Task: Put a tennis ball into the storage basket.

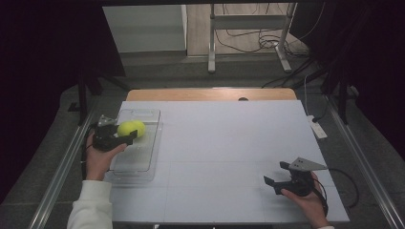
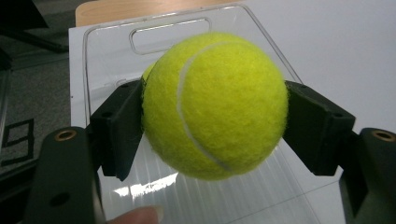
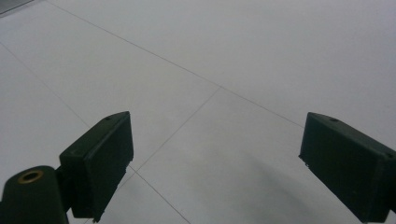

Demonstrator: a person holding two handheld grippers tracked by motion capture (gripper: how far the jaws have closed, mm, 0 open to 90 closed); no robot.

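Ball: your left gripper [image 1: 125, 136] clamps a yellow-green tennis ball [image 1: 131, 128]; in the left gripper view the jaws press it on both sides, seam facing the camera.
Ball position: held over the far half of the clear plastic tray [image 1: 143, 164]; whether it touches the tray floor, you cannot tell.
Tray: sits at the left side of the white table [image 1: 229, 138], slot handle [image 2: 169, 34] at its far end.
Thumb: a fingertip [image 2: 135, 215] shows at the bottom edge of the left gripper view.
Right gripper: your right gripper [image 1: 276, 177] rests near the front right of the table, jaws spread wide, holding nothing, bare white surface between them.
Surroundings: white power strip [image 1: 317, 128] at the table's right edge; metal stand legs [image 1: 248, 40] and cables on the floor beyond.
Obstructions: the ball hides the tray middle in the left gripper view.
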